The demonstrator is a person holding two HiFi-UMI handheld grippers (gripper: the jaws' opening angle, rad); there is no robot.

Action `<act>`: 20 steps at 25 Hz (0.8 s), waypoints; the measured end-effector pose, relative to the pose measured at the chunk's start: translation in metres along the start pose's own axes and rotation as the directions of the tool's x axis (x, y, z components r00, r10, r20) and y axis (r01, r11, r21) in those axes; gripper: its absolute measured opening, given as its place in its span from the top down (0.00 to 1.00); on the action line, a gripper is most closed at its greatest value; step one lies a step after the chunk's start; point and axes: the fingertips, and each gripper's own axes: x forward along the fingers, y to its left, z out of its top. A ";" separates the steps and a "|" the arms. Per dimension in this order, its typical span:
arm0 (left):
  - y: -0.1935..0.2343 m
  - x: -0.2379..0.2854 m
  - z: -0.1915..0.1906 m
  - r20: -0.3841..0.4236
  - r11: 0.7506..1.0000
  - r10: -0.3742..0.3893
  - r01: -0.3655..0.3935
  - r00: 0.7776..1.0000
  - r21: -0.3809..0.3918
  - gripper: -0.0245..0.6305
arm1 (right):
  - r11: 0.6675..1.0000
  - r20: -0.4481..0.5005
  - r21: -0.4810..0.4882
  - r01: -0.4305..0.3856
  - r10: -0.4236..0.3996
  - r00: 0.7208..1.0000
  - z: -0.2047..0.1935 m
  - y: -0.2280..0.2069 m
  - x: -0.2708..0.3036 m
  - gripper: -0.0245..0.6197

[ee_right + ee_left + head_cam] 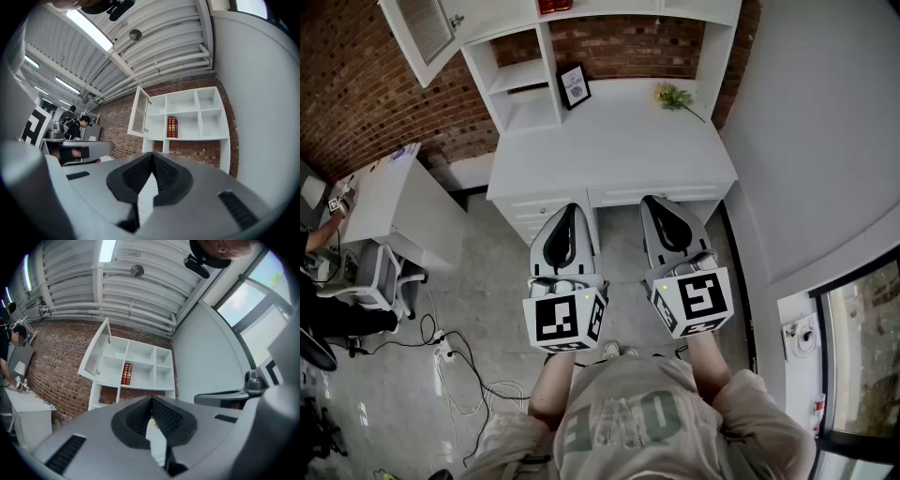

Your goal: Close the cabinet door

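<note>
Standing open, the cabinet door [422,33] is hanging up-left, nearer the clenched empty left gripper [571,210] than the clenched right gripper [653,202].

The counter [619,150] is the main block ahead; the left gripper [571,211] and right gripper [656,204] hang just before its front edge. Over the counter's top the way is free, save a framed picture [574,86] at back left and a flower sprig [675,96] at back right. Above the counter's left end the open cabinet door [420,28] juts out from the shelf unit [525,89]. A white wall [825,122] closes the counter's right side; a side desk [394,202] stands apart to its left.
</note>
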 end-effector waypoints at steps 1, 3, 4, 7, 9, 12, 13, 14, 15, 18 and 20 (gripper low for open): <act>0.001 0.002 0.000 -0.001 1.000 -0.002 0.002 1.000 0.003 0.94 | 1.000 0.002 -0.002 -0.001 0.001 1.000 0.003 0.000 0.001 0.94; 0.002 0.005 -0.001 -0.001 1.000 -0.006 0.006 1.000 0.008 0.94 | 1.000 0.005 -0.007 -0.002 0.002 1.000 0.007 -0.001 0.004 0.94; 0.003 0.006 -0.002 0.000 1.000 -0.008 0.008 1.000 0.007 0.94 | 1.000 0.004 -0.010 -0.002 0.002 1.000 0.007 -0.001 0.005 0.94; 0.004 0.009 -0.005 0.002 1.000 -0.015 0.016 1.000 -0.008 0.94 | 1.000 -0.005 -0.011 0.001 -0.001 1.000 0.002 -0.002 0.007 0.94; 0.005 0.009 -0.007 0.000 1.000 -0.019 0.019 1.000 -0.012 0.94 | 1.000 -0.009 -0.013 0.003 -0.003 1.000 0.000 -0.002 0.008 0.94; 0.012 0.010 -0.010 -0.007 1.000 -0.021 0.021 1.000 -0.012 0.94 | 1.000 -0.004 -0.010 0.008 -0.008 1.000 -0.002 -0.001 0.011 0.94; 0.015 0.011 -0.011 -0.009 1.000 -0.020 0.020 1.000 -0.014 0.94 | 1.000 -0.002 -0.006 0.008 -0.008 1.000 -0.003 0.000 0.013 0.94; 0.019 0.012 -0.011 -0.011 1.000 -0.019 0.019 1.000 -0.016 0.94 | 1.000 -0.003 0.000 0.006 -0.006 1.000 -0.004 0.002 0.015 0.94; 0.023 0.012 -0.012 -0.012 1.000 -0.018 0.018 1.000 -0.018 0.94 | 1.000 -0.008 0.004 0.004 -0.004 1.000 -0.006 0.004 0.018 0.94; 0.036 0.011 -0.012 -0.011 1.000 -0.019 0.019 1.000 -0.023 0.94 | 1.000 -0.024 0.002 0.003 -0.003 1.000 -0.012 0.012 0.026 0.94; 0.045 0.013 -0.014 -0.011 0.999 -0.022 0.021 1.000 -0.029 0.94 | 1.000 -0.034 0.003 0.014 -0.014 0.999 -0.018 0.015 0.031 0.94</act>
